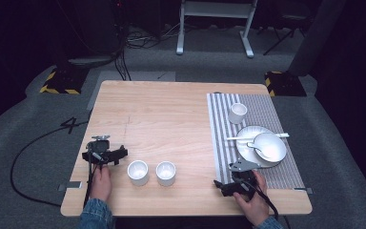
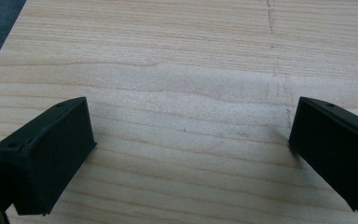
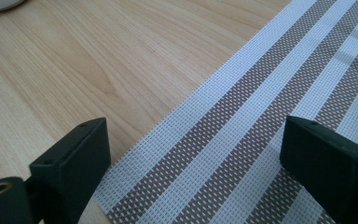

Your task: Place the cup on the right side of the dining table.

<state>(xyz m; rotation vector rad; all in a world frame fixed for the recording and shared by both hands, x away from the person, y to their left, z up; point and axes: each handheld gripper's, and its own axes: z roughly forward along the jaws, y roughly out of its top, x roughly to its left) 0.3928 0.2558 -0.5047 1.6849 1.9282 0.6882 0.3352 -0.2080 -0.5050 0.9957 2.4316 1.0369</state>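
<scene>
We see two white cups [image 1: 151, 172] side by side near the bench's [image 1: 171, 109] front edge, between our left gripper [image 1: 106, 155], jaws wide apart over bare wood, and our right gripper [image 1: 232, 186], jaws spread empty over the striped placemat's [image 3: 242, 140] edge.

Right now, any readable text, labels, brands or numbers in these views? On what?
"4": a dark mark shaped like that digit on the grey floor left of the wooden table; it may be tape or cable, I cannot tell.
Faint pencil-like marks on the tabletop in the left gripper view: too faint to read.
White cups, plate, bowl, striped placemat, both grippers: no lettering.
</scene>
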